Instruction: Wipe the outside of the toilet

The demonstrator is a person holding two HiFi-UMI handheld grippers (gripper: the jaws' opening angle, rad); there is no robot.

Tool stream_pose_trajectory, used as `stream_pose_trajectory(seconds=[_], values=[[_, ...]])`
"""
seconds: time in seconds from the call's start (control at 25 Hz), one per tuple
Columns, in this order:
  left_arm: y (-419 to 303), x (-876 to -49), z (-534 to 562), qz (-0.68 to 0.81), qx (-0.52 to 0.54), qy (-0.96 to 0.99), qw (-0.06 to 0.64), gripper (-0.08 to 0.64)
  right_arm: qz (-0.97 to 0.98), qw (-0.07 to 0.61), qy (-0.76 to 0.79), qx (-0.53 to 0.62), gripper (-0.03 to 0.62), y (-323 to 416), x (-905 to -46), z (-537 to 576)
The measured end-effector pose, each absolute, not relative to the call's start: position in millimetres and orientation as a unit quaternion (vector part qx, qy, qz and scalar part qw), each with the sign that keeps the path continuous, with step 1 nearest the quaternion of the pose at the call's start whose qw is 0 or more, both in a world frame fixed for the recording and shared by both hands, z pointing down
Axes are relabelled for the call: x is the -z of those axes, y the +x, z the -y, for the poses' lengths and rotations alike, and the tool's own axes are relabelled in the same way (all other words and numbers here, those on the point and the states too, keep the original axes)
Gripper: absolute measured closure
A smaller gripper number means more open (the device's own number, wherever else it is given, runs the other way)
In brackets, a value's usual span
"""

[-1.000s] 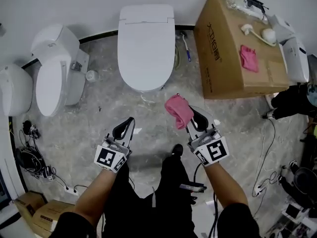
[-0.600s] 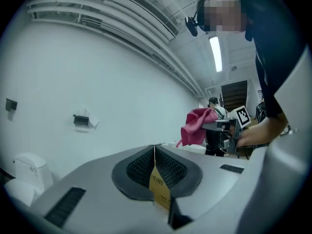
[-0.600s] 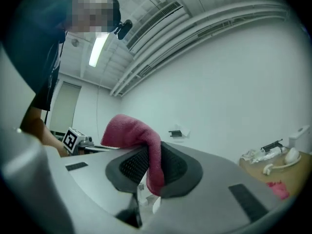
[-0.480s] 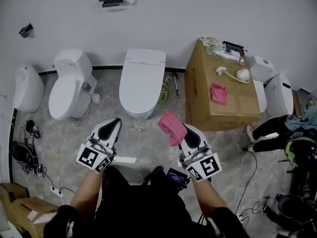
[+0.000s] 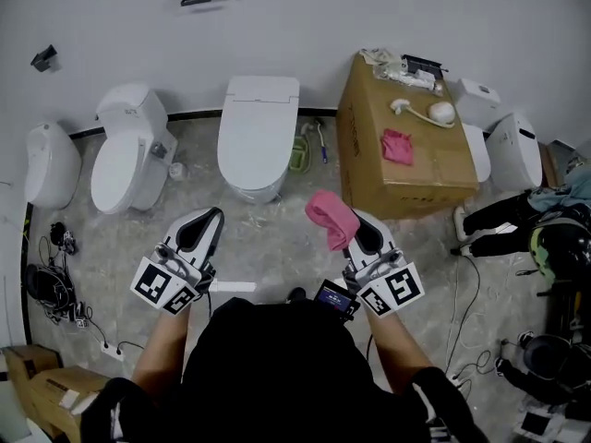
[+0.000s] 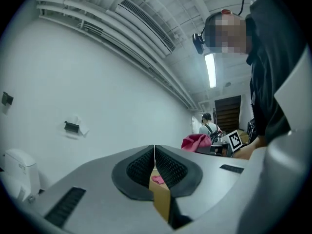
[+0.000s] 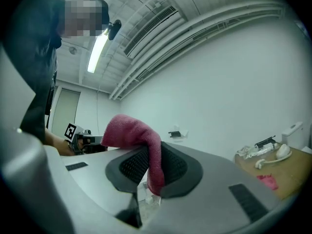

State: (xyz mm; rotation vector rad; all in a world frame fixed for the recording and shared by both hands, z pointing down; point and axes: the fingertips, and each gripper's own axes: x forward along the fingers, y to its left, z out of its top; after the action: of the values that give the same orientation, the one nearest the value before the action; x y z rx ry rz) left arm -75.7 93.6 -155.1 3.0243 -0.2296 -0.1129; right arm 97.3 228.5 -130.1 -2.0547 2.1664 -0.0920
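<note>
Approach step; wiping not begun. Right gripper [image 5: 358, 233]: fingers clamped on pink cloth [image 5: 331, 217], well short of toilet [image 5: 257, 141] front. Left gripper [image 5: 205, 221]: fingers pressed together, empty, likewise short of toilet. Next, I judge: carry cloth to toilet's outer shell, press, sweep.

Colours logged. The cloth [image 5: 331, 218] is recorded as pink. A second cloth [image 5: 398, 146] of the same pink is noted on the brown cardboard box [image 5: 365, 169]. The toilet [image 5: 257, 137] is seen as plain white, as are the neighbouring toilet [image 5: 125, 150] and the wall [image 5: 369, 17]. The floor [image 5: 277, 238] is recorded as grey with mottled, stone-like veining. The left gripper [image 5: 205, 221] and right gripper [image 5: 354, 227] are noted as grey with black textured pads and black-and-white square markers.
</note>
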Motion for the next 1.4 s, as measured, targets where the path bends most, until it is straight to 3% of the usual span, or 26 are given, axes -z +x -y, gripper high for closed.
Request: stream_pose_trajectory(seconds=[0.32, 0.88, 1.16, 1.4], values=[[-108, 161, -108, 0.038, 0.046, 0.997, 0.040, 0.541, -0.710, 0.092, -0.697, 0.042, 0.520, 45, 138, -239], [-259, 130, -86, 0.118, 0.046, 0.991, 0.040, 0.541, -0.683, 0.094, -0.724, 0.023, 0.520, -79, 132, -241], [-285, 110, -117, 0.088, 0.028, 0.995, 0.031, 0.541, -0.663, 0.054, -0.745, 0.052, 0.520, -114, 115, -277], [-284, 99, -153, 0.093, 0.018, 0.994, 0.049, 0.541, -0.665, 0.060, -0.741, 0.072, 0.520, -119, 109, -309]])
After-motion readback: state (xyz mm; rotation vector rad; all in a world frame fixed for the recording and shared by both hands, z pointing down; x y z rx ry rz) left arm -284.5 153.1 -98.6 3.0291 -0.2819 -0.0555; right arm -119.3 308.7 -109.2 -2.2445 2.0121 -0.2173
